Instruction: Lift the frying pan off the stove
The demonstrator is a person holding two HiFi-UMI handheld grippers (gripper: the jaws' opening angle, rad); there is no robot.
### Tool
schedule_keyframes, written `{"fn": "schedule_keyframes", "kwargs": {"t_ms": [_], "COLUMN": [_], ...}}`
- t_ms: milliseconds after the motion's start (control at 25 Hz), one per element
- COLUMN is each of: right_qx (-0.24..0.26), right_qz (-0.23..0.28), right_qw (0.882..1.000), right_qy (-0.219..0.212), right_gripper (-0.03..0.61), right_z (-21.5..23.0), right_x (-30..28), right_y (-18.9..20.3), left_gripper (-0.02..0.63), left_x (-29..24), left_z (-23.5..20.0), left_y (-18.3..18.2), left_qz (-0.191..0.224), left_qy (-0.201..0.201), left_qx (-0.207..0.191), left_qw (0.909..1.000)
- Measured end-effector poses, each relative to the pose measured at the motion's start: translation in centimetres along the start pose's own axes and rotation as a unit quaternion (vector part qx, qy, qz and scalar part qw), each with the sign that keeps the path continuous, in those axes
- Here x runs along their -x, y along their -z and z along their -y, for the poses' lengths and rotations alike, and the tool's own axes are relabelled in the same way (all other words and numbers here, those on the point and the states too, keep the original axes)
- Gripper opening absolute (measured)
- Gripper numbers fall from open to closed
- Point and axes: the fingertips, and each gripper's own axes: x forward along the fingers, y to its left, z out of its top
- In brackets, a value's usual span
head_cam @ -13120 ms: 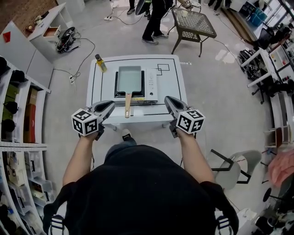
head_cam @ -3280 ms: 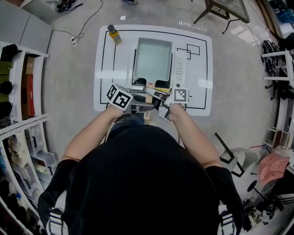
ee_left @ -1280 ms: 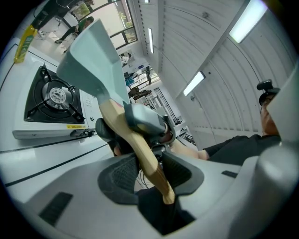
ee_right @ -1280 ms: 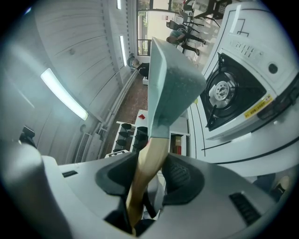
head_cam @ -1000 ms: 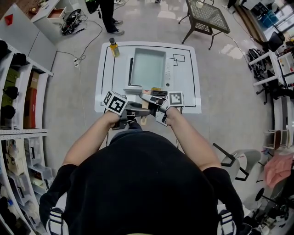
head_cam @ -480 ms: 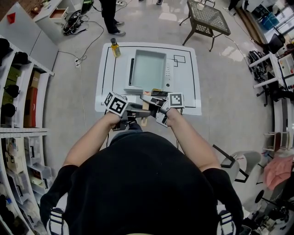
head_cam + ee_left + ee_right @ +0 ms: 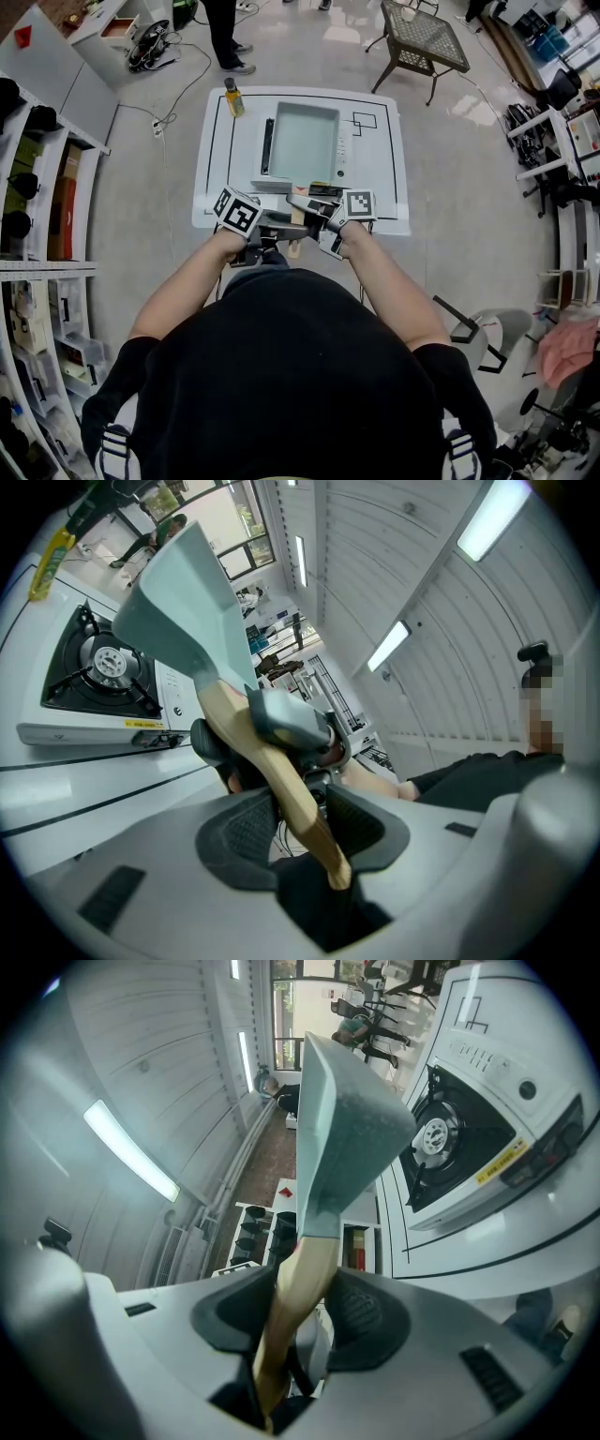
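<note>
Both claws, left gripper (image 7: 298, 822) and right gripper (image 7: 305, 1312), are clamped on the wooden handle (image 7: 309, 1260) at 6 o'clock. The frying pan (image 7: 303, 141) hangs above the stove (image 7: 94, 667), toward 12. Rigid and probably front-heavy, so I'd grip close to the pan.

The person wears a black short-sleeved top (image 7: 281, 375). The left gripper (image 7: 300, 822) and the right gripper (image 7: 302, 1314) are smooth grey moulded shells, each with 2 dark textured pads (image 7: 236, 834) and 1 white cube (image 7: 236, 210) printed with black square markers.
</note>
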Motion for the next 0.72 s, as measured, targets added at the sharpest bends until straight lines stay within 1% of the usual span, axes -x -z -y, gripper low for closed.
{"fn": "schedule_keyframes", "kwargs": {"t_ms": [720], "right_qx": [-0.008], "right_qz": [-0.003], "right_qw": [1.000], "right_qy": [0.006], "right_gripper": [0.173], "right_z": [0.67], "right_x": [0.63], "right_y": [-0.49], "left_gripper": [0.166], "left_x": [-0.71], "left_z": [-0.94], "left_y": [-0.37], "left_qz": [0.003], "left_qy": [-0.007], "left_qx": [0.004], "left_qw": [1.0000]}}
